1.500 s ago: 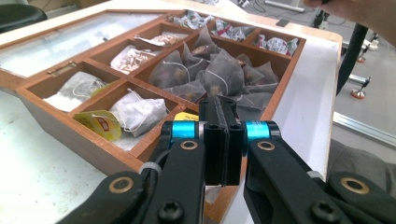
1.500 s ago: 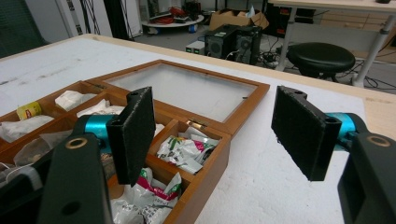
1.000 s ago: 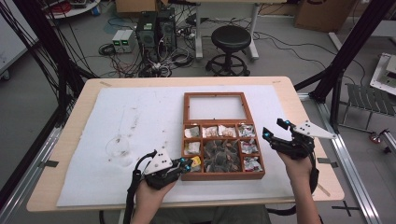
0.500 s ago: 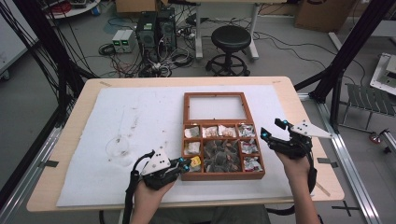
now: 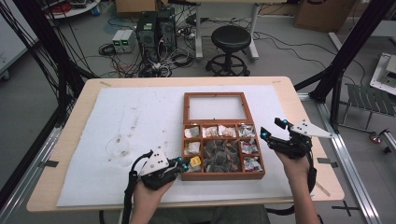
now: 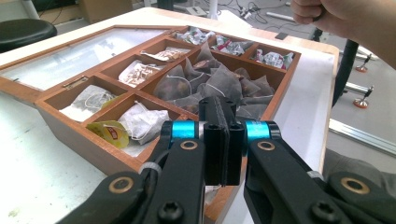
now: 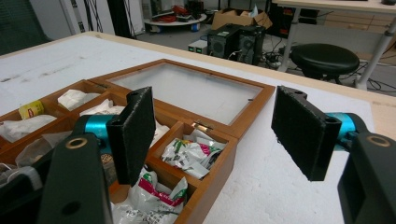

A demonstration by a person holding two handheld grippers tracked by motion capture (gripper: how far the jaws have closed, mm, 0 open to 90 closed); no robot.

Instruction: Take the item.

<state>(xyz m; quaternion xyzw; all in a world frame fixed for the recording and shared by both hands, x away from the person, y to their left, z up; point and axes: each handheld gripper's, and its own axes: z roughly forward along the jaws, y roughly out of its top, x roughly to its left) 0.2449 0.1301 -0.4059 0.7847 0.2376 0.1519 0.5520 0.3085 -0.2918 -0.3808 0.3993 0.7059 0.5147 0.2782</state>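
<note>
Little has shifted since the earlier frames: the left gripper (image 5: pixel 180 163) stays at the near left corner of the wooden box (image 5: pixel 223 176), and the right gripper (image 5: pixel 273 133) has eased slightly nearer the box's right side.

On the worktop (image 5: pixel 56 177) lies a white sheet (image 5: pixel 140 116), and the box sits on it right of centre. Its glass-paned lid (image 5: pixel 215 108) lies flat, folded back on the far side. The compartments hold tea bags: dark mesh pyramid bags (image 6: pixel 219 84) fill the large middle one, white paper bags (image 6: pixel 140 122) lie in the left ones, and green-and-red sachets (image 7: pixel 191 156) fill those on the right. A yellow-tagged bag (image 5: pixel 194 161) sits in the near left compartment, just beside the left gripper's tip.

In the left gripper view the two black fingers (image 6: pixel 212 126) are pressed flat together with nothing between them, poised over the box's near wall. In the right gripper view the fingers (image 7: pixel 137 126) stand wide apart, holding nothing, aimed across the box's right-hand corner, one over the sachets and the other over the bare sheet.

Beyond the worktop a black stool (image 5: pixel 231 39) stands on the floor near computer towers (image 5: pixel 154 28) and tangled cables.
</note>
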